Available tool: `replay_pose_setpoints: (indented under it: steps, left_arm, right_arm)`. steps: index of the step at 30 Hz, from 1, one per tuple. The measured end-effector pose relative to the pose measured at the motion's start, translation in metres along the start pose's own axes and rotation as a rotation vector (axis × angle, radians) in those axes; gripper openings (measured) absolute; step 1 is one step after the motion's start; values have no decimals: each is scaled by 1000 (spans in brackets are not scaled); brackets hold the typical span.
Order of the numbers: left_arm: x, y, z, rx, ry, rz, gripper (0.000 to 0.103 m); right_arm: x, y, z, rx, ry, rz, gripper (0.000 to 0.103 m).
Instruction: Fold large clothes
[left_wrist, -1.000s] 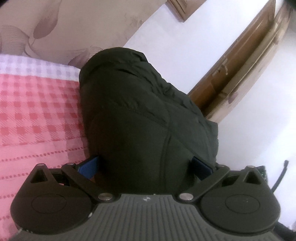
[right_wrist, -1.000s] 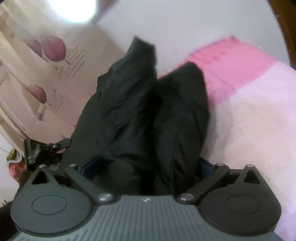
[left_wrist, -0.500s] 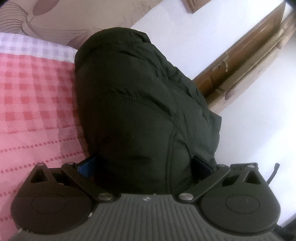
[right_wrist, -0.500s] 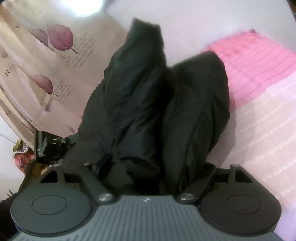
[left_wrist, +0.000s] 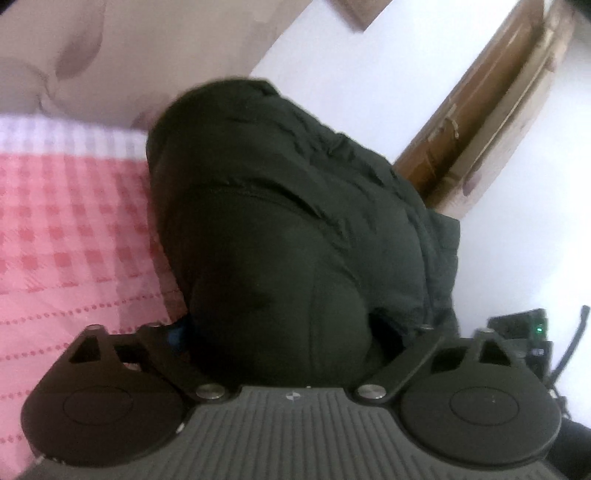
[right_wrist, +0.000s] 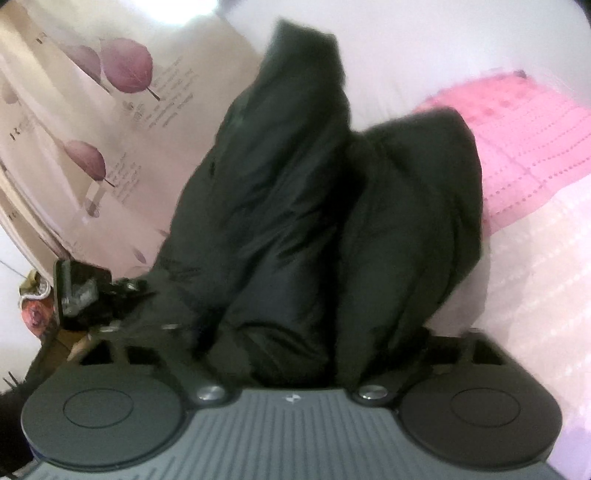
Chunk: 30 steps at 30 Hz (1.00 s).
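Coat (left_wrist: 295, 229) hangs over the bed (left_wrist: 66, 229), bunched up. Your left hand-held gripper (left_wrist: 291, 332) and right hand-held gripper (right_wrist: 295, 332) both pinch it tight. Next, I think, lay it down flat.

— Left wrist view? Looked forward from just behind the left gripper (left_wrist: 284, 332), pressed close against the dark jacket (left_wrist: 295, 229), pink checked bedspread (left_wrist: 66, 229) leftward.

— Right wrist view? Equally close behind the right gripper (right_wrist: 295, 343), facing a leaf-print curtain (right_wrist: 110, 110). Shared: jacket (right_wrist: 295, 192), bedspread (right_wrist: 524, 147).
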<state>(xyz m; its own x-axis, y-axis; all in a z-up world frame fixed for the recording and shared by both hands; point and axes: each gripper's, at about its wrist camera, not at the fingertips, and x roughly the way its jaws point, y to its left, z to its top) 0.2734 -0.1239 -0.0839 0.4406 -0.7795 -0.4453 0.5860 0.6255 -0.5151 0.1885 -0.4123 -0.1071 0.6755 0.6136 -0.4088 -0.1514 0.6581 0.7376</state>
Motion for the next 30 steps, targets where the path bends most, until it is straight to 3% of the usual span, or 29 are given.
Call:
replay_pose_setpoints:
  steps: [2, 7, 15, 30]
  left_arm:
    - [-7, -5, -4, -2, -30, 21, 82]
    - [-31, -17, -12, 9, -80, 52, 77]
    - [-88, -37, -13, 52, -135, 120, 76]
    - [-227, -45, -26, 67, -231, 297, 75]
  right_arm:
    - [-5, 8, -1, -10, -23, -11, 54]
    - [-13, 26, -6, -17, -58, -12, 46]
    - [-7, 61, -19, -7, -78, 43, 41]
    - [24, 170, -39, -81, -43, 184, 41]
